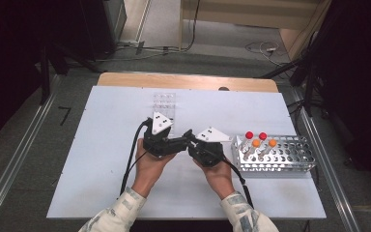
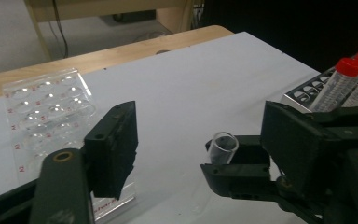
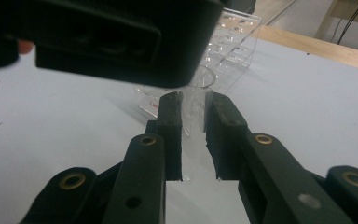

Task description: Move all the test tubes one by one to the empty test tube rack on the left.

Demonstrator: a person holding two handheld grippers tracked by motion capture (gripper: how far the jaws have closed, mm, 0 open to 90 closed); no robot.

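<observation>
2 grippers meet over the middle of the white rectangular tabletop (image 1: 106,159), between the clear plastic well rack (image 2: 46,116) and the perforated metal tube rack (image 1: 290,157) with its red- and orange-capped tubes. The right gripper (image 3: 193,116) is clamped on a clear open-mouthed plastic tube (image 2: 224,147). The left gripper (image 2: 196,154) stands partly wide around it, pads apart from it. A clean handover likely needs the left pads squarely on the tube before the right lets go. Bare table lies all around.
</observation>
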